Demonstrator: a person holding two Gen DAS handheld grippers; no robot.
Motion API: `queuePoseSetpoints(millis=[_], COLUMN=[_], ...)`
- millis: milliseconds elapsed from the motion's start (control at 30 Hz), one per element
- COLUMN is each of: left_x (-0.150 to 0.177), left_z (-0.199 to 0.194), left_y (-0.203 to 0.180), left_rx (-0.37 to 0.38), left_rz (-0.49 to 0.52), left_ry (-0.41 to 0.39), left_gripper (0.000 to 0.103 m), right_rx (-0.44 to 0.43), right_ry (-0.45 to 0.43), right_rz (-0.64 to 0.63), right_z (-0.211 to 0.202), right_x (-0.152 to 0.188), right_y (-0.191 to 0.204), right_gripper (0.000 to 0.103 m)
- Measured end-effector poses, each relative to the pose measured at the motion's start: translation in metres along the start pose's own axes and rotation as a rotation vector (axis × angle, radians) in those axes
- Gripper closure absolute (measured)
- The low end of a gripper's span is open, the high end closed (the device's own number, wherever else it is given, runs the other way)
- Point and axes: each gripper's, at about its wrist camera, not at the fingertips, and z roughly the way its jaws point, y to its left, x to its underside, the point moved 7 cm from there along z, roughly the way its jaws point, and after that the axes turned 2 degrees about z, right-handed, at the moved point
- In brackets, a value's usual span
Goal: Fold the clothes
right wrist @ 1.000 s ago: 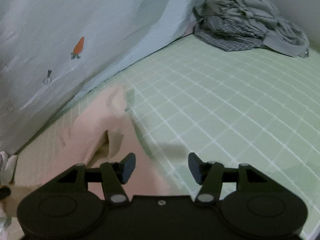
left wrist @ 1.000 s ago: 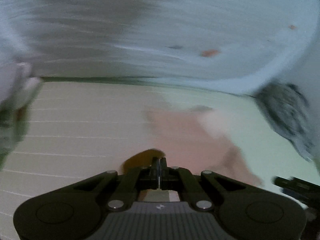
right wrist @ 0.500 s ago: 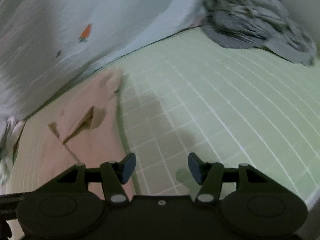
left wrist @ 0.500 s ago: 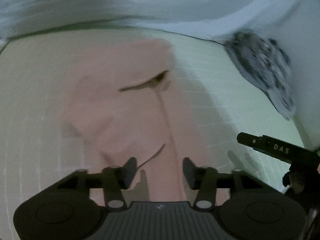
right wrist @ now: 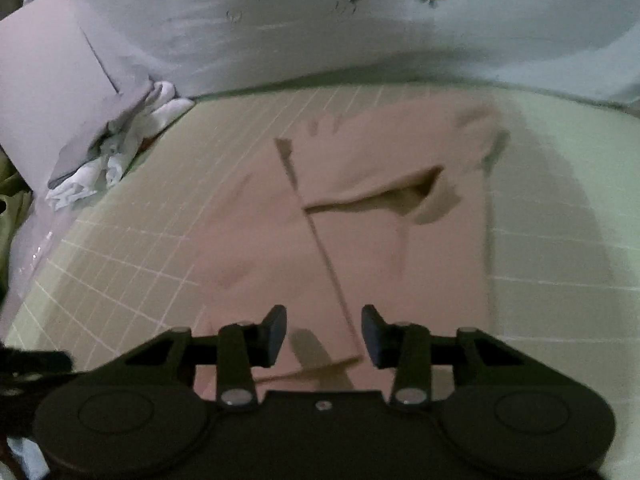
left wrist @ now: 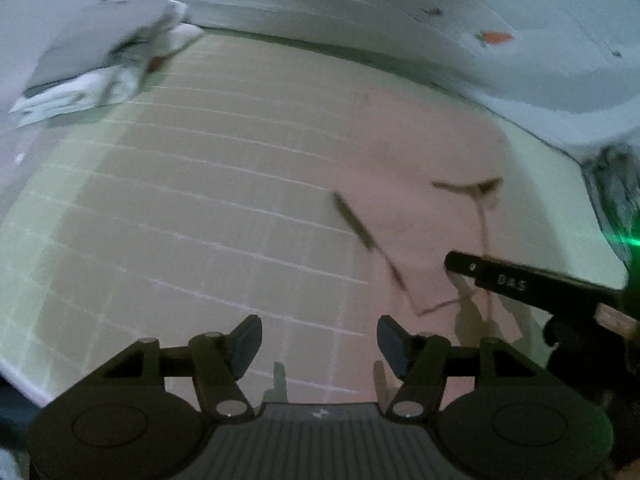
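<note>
We hold both jaws wide and empty: our left gripper (left wrist: 319, 340) over the green checked sheet (left wrist: 180, 216), our right gripper (right wrist: 324, 330) above the pink garment (right wrist: 360, 248), spread partly folded. Pinching one layer could drag the flap (right wrist: 384, 196) askew.

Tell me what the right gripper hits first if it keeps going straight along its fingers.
Most likely the flat pink garment spread on the green checked sheet. The open right gripper points straight at it, over a dark seam line; depth is unclear, but nothing else shows in between.
</note>
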Motion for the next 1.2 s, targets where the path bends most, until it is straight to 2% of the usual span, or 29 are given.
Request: queuePoseSetpoints(millis=[100,133,167,200,333,533,633,767,1000,1133,1200], left_x=[-0.003,-0.004,-0.005,-0.007,-0.019,-0.024,-0.019,-0.013,0.01,0.022,0.025], left_z=[-0.004,-0.004,-0.005,-0.004,0.002,0.018,0.026,0.036,0.05,0.053,0.053], left_y=[0.016,0.02,0.025,0.029,0.03,0.0,-0.017,-0.038,-0.054,-0.053,-0.052], left_rx=[-0.014,-0.013,-0.011,-0.006,0.03,0.101,0.127,0.162,0.168,0.146,0.146], left_rz=[-0.033,-0.046,-0.058,-0.07,-0.077,0.01,0.058,0.122,0.182,0.19,0.186], left_ry=[-0.008,-0.008,-0.008,-0.008,-0.015,0.013,0.046,0.089,0.162,0.186,0.195], left_gripper=[0.039,0.039,0.039,0.039,0.039,0.039,0.039,0.039,0.039,0.039,0.038], right_rx=[-0.005,-0.009,-0.019,-0.027,-0.028,-0.026,0.006,0.098,0.131,0.141,0.161], right_ry=[0.038,0.04,0.043,0.044,-0.016,-0.133,-0.11,-0.001,0.097,0.083,0.057], right_rz=[-0.02,-0.042,-0.048,-0.036,0.018,0.101,0.164,0.242,0.269,0.241,0.204], right_z=[0.014,0.014,0.013,0.012,-0.014,-0.09,-0.108,-0.102,-0.102,-0.105,-0.11], right_x=[0.002,0.001,0.001,0.001,-0.005,0.004,0.025,0.067,0.108,0.111,0.109], right_y=[0.005,0.007,0.008,0.007,0.006,0.012,0.001,-0.015,-0.015,-0.013,-0.009], right_gripper=[0.056,0.065,0.09,0.097,0.099,0.099,0.099,0.099,0.099,0.098,0.091])
